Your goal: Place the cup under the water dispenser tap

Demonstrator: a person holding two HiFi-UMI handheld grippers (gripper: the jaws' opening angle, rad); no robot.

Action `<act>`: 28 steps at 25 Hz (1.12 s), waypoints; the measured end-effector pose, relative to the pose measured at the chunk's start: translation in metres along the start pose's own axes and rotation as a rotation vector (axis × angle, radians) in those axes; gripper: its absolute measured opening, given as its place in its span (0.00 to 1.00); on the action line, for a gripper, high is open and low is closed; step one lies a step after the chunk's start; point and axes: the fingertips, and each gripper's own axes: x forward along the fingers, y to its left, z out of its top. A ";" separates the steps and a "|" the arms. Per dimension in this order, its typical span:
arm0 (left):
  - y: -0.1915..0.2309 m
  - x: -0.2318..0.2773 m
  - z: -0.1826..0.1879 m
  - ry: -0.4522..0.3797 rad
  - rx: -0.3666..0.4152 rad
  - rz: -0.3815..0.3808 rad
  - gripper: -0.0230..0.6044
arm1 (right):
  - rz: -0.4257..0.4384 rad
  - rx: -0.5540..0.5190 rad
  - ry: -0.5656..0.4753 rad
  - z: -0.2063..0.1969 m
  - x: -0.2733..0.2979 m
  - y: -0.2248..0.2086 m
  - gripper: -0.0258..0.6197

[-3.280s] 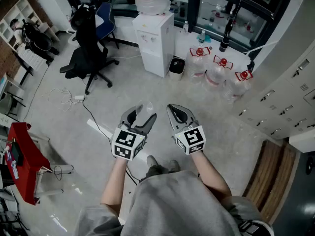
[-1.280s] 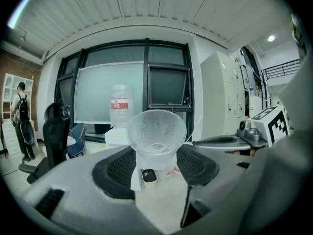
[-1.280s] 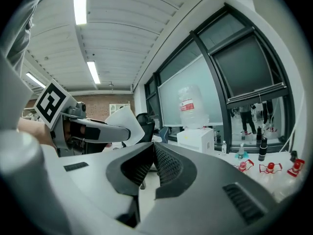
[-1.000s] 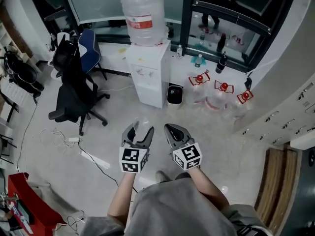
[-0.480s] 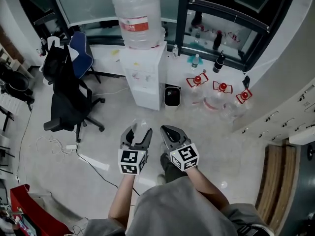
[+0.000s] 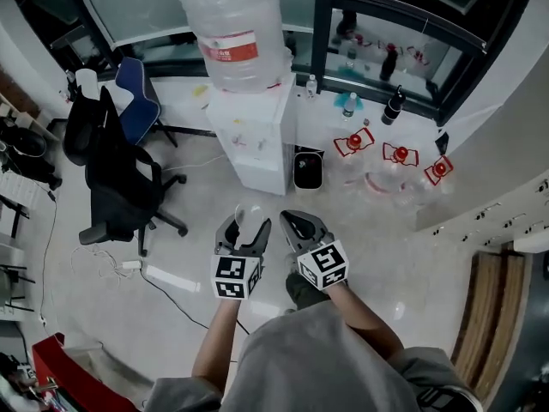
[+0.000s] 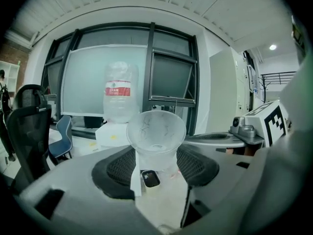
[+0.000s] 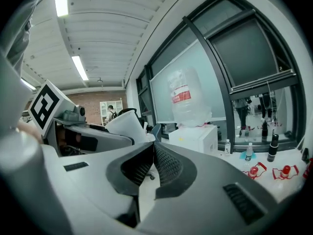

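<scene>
**Head view: cup pinched in left gripper, dispenser ahead**

My left gripper (image 6: 243, 224) had its jaws wide but clamped on the cup (image 6: 250, 215), gripping low on its wall. In the left gripper view the cup's mouth faced the camera. My right gripper (image 6: 294, 220) was pressed together, nothing in it. The water dispenser (image 6: 257, 131) stood well apart, ahead of me. Risk, imo: the thin cup could crumple or slip w/ a hard squeeze, or tip if set down tilted. The bottle (image 6: 232, 33) wore a red label; text too small to read.
</scene>
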 end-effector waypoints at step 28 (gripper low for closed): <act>0.060 0.159 -0.006 0.178 0.081 -0.027 0.45 | -0.056 0.216 0.041 -0.025 0.101 -0.128 0.06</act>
